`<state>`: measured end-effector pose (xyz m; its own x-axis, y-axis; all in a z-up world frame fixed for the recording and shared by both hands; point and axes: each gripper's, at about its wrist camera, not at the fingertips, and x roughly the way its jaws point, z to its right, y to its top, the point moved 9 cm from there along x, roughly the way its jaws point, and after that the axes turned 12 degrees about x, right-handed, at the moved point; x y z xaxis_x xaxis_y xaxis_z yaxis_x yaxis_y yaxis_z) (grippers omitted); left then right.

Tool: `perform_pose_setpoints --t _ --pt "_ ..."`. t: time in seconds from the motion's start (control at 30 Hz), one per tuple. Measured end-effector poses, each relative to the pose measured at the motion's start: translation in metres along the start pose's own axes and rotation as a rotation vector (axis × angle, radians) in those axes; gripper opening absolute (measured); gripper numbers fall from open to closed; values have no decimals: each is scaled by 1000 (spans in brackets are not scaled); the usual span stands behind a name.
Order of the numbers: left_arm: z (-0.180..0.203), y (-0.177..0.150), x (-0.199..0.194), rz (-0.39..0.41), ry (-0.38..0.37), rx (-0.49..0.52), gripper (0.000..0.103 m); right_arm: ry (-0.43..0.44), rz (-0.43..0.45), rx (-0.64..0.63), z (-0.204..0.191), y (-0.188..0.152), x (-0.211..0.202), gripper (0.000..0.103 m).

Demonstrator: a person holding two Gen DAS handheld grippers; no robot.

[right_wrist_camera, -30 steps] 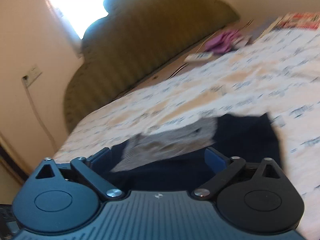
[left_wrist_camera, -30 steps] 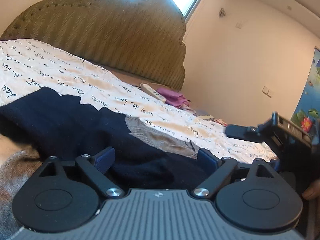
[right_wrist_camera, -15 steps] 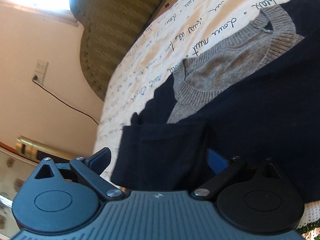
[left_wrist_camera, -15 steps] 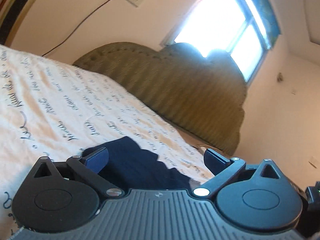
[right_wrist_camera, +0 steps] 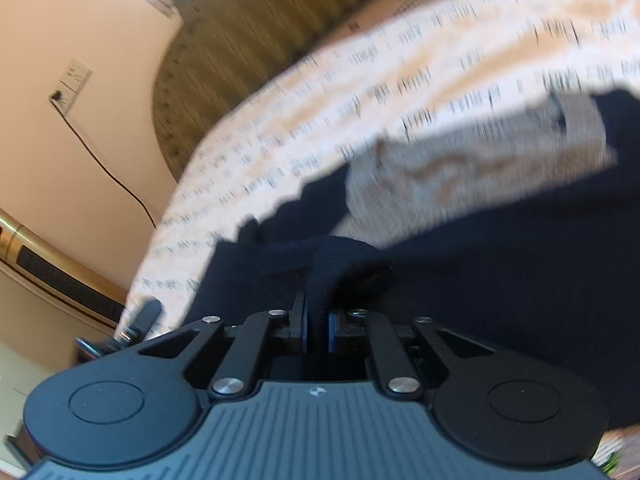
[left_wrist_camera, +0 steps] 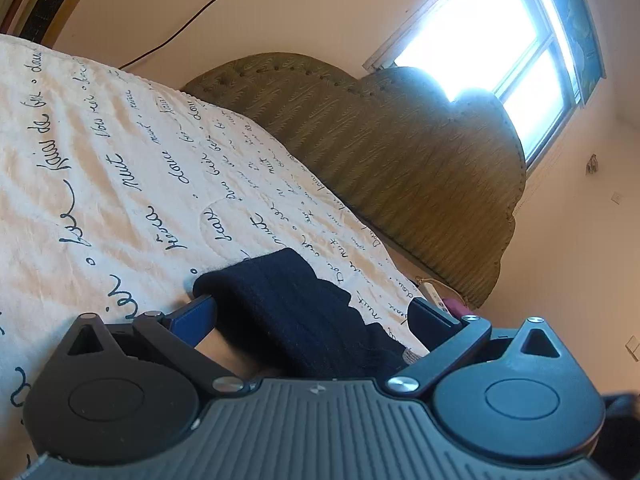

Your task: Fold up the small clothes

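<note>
A small navy sweater (right_wrist_camera: 500, 264) with a grey collar and inner lining (right_wrist_camera: 472, 168) lies on the bed's cream blanket. My right gripper (right_wrist_camera: 316, 328) is shut on a pinched fold of the navy sleeve (right_wrist_camera: 332, 268) at the sweater's left side. In the left wrist view, a navy sleeve (left_wrist_camera: 296, 304) runs between the fingers of my left gripper (left_wrist_camera: 316, 312), which is open around it, close to the blanket. The right wrist view is motion-blurred.
The cream blanket with black script (left_wrist_camera: 112, 168) covers the bed. An olive padded headboard (left_wrist_camera: 400, 152) stands under a bright window (left_wrist_camera: 488, 40). A wall socket with a black cable (right_wrist_camera: 74, 80) is on the left wall. A white remote (left_wrist_camera: 434, 294) lies near the headboard.
My right gripper has closed on the navy sleeve and moved, blurring its view. My left gripper has stayed open and come closer over the other sleeve.
</note>
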<state>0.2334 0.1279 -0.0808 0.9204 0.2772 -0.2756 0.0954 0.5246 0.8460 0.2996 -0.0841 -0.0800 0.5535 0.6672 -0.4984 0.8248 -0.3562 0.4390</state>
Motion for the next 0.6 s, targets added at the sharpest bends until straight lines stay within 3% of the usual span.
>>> perform_pose_setpoints --t 0.17,0.33,0.47,0.57,0.6 --pt "6 0 -2 16 -12 32 103 7 65 -22 -4 41 -44 8" --pt "6 -2 1 -1 -11 30 102 -69 139 27 44 80 -103 8" --pt "11 -2 3 -2 -14 48 102 1 79 174 86 76 -113 12" --pt "11 -2 3 -1 -12 59 103 85 9 213 82 55 -87 37" --pt "12 -2 3 0 -13 63 103 114 -6 218 76 48 -76 56"
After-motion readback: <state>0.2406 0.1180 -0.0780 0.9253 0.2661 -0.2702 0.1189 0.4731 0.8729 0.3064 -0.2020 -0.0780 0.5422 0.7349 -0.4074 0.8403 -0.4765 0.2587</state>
